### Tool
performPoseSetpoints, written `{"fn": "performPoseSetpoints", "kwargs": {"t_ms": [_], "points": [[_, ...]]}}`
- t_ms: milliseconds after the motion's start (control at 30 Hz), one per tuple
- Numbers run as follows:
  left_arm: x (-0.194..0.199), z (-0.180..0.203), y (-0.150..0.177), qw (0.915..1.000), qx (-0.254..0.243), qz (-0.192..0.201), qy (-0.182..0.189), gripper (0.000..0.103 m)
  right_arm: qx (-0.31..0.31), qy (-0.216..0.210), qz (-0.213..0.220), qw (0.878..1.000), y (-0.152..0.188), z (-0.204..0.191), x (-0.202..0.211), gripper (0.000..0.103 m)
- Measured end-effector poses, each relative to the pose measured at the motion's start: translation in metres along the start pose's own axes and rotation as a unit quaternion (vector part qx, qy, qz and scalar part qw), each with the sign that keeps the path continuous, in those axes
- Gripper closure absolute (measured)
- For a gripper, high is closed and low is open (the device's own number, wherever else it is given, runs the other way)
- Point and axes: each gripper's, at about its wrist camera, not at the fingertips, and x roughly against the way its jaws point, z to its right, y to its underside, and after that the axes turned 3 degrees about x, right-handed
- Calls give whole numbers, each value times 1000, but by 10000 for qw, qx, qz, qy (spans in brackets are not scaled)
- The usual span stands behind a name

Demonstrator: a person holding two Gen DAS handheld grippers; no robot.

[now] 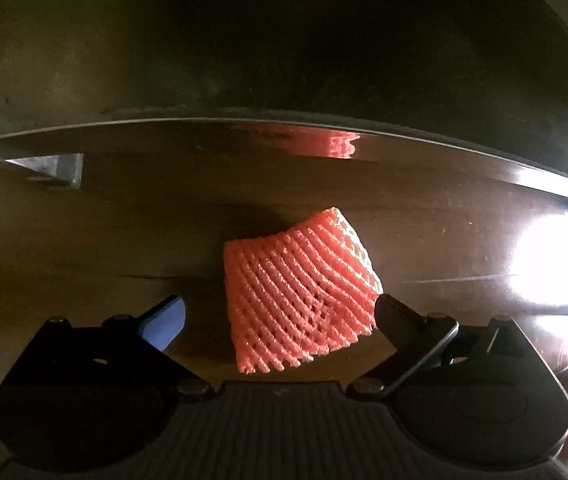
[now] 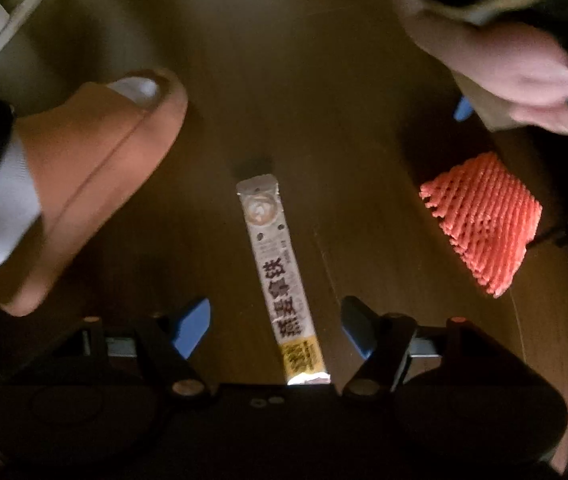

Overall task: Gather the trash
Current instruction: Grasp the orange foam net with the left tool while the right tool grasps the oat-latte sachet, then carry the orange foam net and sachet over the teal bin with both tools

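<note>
Both grippers' jaws stand apart: left gripper (image 1: 280, 316) brackets the soft, light pink foam net sleeve (image 1: 299, 292) on the wooden floor, probably squashing easily, so pinch mid-body

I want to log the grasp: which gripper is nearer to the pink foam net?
Left. The left gripper is open with its fingers either side of the pink foam net. The right gripper is open around the sachet, the net off to its side.

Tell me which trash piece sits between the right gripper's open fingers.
The sachet, long and white with a yellow end; the pink foam net lies off to the side.
</note>
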Motion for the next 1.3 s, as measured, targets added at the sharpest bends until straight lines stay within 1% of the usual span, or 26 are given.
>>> {"fn": "performPoseSetpoints", "kwargs": {"t_ms": [33,167,233,333,400,433,500,533,567,600,633,667,700,733,767,800,867,933,967,1033,1133,1233,1300], "points": [[-3,0,-1,10000,35,-19,6,2,4,-53,-29,10000,-1,1,-5,32],[-14,-1,-6,9998,174,-84,80,2,44,-38,-55,10000,-1,0,-12,32],[-18,0,-6,9997,196,-115,70,2,57,81,-88,9999,1,0,-17,33],[-24,2,-7,9995,227,-172,106,5,63,208,-205,9996,5,2,-24,34],[-28,2,-8,9994,202,-245,120,11,85,336,-315,9989,8,2,-28,33],[-30,2,-8,9994,204,-246,92,13,128,384,-288,9988,9,0,-29,33],[-33,4,-8,9996,152,-227,29,13,122,391,-285,9988,8,-1,-29,34],[-34,6,-7,9997,91,-222,-8,14,95,398,-274,9988,8,-1,-29,37],[-32,9,-6,9998,32,-184,-52,18,79,402,-239,9989,8,-1,-28,40],[-31,11,-4,9999,-26,-130,-71,21,104,401,-185,9990,8,-2,-27,51],[-29,14,-1,9999,-82,-80,-65,25,158,395,-120,9990,8,-4,-25,70],[-27,17,0,9999,-135,-39,-61,31,212,372,-104,9990,6,-5,-22,78],[-25,17,1,9998,-179,-2,-37,36,235,436,-124,9987,4,-7,-22,80],[-23,18,2,9997,-223,46,51,53,206,429,-137,9988,3,-6,-22,81],[-22,19,3,9995,-249,45,200,74,136,414,-149,9989,3,-5,-22,82],[-21,20,3,9990,-272,15,359,81,40,374,-176,9991,3,-2,-21,84],[-16,25,4,9986,-412,118,296,84,-246,310,-269,9989,4,4,-19,85],[-12,26,3,9980,-506,166,353,85,-637,296,-361,9969,11,13,-14,85],[-8,27,3,9977,-532,197,369,85,-940,261,-431,9943,15,20,-11,85],[-1,27,4,9972,-598,230,379,85,-1639,236,-549,9847,28,37,-4,85],[11,29,10,9956,-854,192,331,85,-2739,285,-731,9585,50,59,12,85],[32,33,19,9917,-1259,109,237,85,-3403,437,-857,9354,68,73,34,86],[47,39,27,9887,-1486,62,187,85,-3796,535,-861,9196,78,79,54,86]]}}
